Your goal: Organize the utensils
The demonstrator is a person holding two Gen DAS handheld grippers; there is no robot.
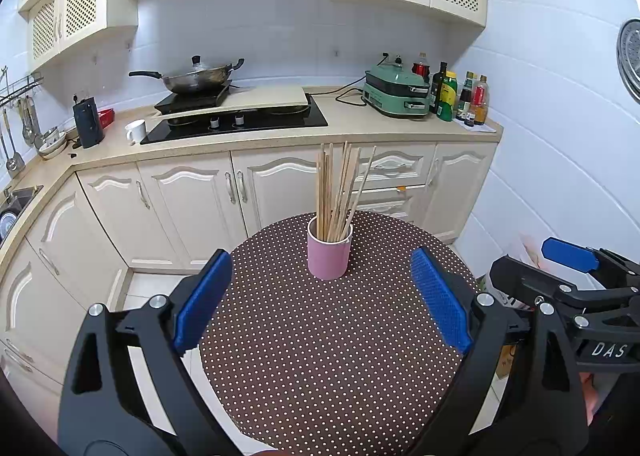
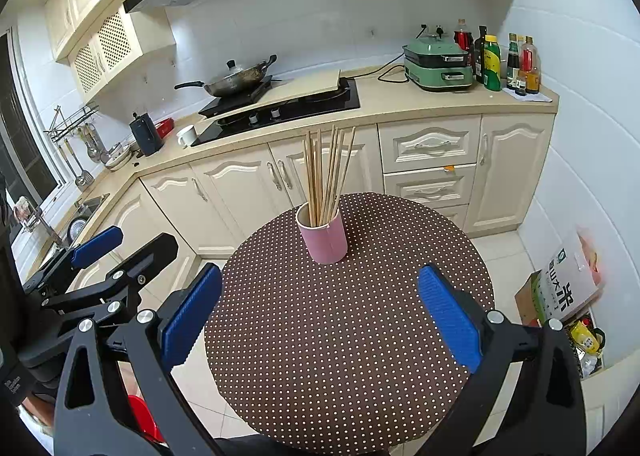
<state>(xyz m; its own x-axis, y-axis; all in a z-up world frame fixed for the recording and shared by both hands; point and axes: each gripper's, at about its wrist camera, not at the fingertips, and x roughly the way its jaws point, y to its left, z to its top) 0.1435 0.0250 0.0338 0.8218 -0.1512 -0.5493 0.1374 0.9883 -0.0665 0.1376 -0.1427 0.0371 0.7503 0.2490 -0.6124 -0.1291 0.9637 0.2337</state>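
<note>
A pink cup [image 1: 329, 254] stands upright on the round table with the brown dotted cloth [image 1: 320, 344]. Several wooden chopsticks [image 1: 340, 188] stand in it. The cup [image 2: 323, 240] and chopsticks [image 2: 326, 172] also show in the right wrist view, on the far part of the table [image 2: 344, 336]. My left gripper [image 1: 320, 296] is open and empty, above the table's near half, short of the cup. My right gripper [image 2: 320, 316] is open and empty, also short of the cup. Each gripper shows at the other view's edge, the right one [image 1: 572, 276] and the left one [image 2: 100, 256].
A kitchen counter [image 1: 280, 132] runs behind the table with a hob, a wok [image 1: 196, 78], a white mug [image 1: 136, 131], a green cooker [image 1: 396, 94] and bottles [image 1: 460, 96]. A sink [image 2: 86, 208] is at left. Boxes and bags [image 2: 568, 292] sit on the floor at right.
</note>
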